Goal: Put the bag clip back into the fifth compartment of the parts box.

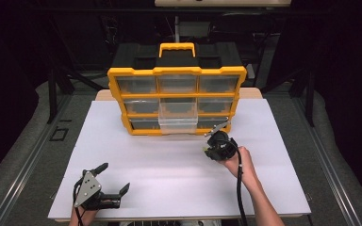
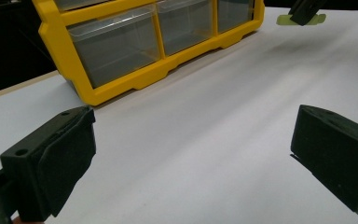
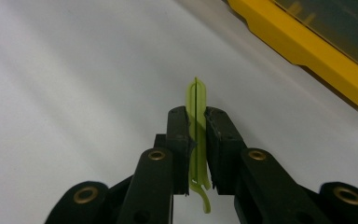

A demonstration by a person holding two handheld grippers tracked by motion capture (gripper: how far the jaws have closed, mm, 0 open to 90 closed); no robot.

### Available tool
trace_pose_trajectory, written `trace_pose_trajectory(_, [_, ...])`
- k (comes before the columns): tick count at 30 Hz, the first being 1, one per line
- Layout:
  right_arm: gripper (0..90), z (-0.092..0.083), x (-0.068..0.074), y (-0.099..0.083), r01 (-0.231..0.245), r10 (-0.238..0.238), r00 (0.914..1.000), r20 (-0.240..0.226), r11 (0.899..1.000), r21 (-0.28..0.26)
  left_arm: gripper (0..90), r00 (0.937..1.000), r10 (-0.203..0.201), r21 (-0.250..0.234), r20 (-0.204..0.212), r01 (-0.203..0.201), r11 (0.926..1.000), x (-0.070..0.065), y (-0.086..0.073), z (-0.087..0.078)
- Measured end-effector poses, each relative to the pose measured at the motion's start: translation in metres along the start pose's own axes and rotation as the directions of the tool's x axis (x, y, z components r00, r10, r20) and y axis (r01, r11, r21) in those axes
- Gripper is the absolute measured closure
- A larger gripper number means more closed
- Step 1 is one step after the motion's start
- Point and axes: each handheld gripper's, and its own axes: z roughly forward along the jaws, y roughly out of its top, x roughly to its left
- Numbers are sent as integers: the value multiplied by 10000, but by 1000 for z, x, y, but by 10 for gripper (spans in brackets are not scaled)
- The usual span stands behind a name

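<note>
Right gripper (image 3: 196, 140) pinching my green strip (image 3: 196, 100) mid-length: thin, light, probably bendy. Left gripper (image 2: 191, 158) open, idle, near left.

A yellow organizer (image 1: 176, 96) with clear drawers is standing at the far side of the white board (image 1: 136, 160). Its bottom middle drawer (image 1: 178, 123) is sticking out.

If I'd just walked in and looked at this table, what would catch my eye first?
First, the bright yellow drawer cabinet at the far side of the white table, with one clear drawer in its bottom row pulled out. Next, the right gripper in front of it, jaws pinched on a thin yellow-green plastic piece. The left gripper sits wide open at the near left edge.
</note>
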Motion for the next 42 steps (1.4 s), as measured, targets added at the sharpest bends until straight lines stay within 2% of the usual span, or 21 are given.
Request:
trace_pose_trajectory(5, [802,-3,-3,2,42,-43,9999,-134,10000,-70,0,10000,25,-6,18,-25,10000,0,0,-1])
trace_pose_trajectory(9, [802,-4,-5,4,208,-209,9998,-7,9996,-189,1,10000,61,30,0,-61,10000,0,0,0])
trace_pose_trajectory(10, [802,-6,-6,4,260,-260,9997,20,9996,-56,1,10000,64,33,-9,-64,10000,0,0,0])
trace_pose_trajectory(15, [802,-11,-10,3,158,-157,9999,52,9998,-84,1,10000,57,20,-49,-57,10000,1,0,-1])
trace_pose_trajectory(16, [801,-9,-11,2,112,-116,9999,-128,9994,-342,1,10000,54,35,-46,-54,10000,1,0,-1])
trace_pose_trajectory(17, [801,-11,-12,2,144,-145,9999,-66,9998,-144,1,10000,31,22,-20,-31,10000,0,0,-1])
trace_pose_trajectory(22, [802,-12,-13,4,311,-311,9995,-33,9995,46,1,10000,83,86,1,-83,9999,0,0,-1])
trace_pose_trajectory(25, [802,-13,-14,6,298,-298,9995,-72,9995,40,1,10000,-27,62,-12,27,10000,2,-1,0])
trace_pose_trajectory(28, [802,-16,-16,10,368,-368,9993,-40,9993,89,1,10000,31,59,2,-31,10000,2,0,-1])
trace_pose_trajectory(33, [802,-22,-16,16,665,-665,9978,42,9977,90,1,10000,25,84,-17,-25,10000,2,0,-1])
trace_pose_trajectory(42, [803,-29,-22,24,590,-591,9982,88,9982,103,2,10000,19,83,7,-19,10000,1,0,-2])
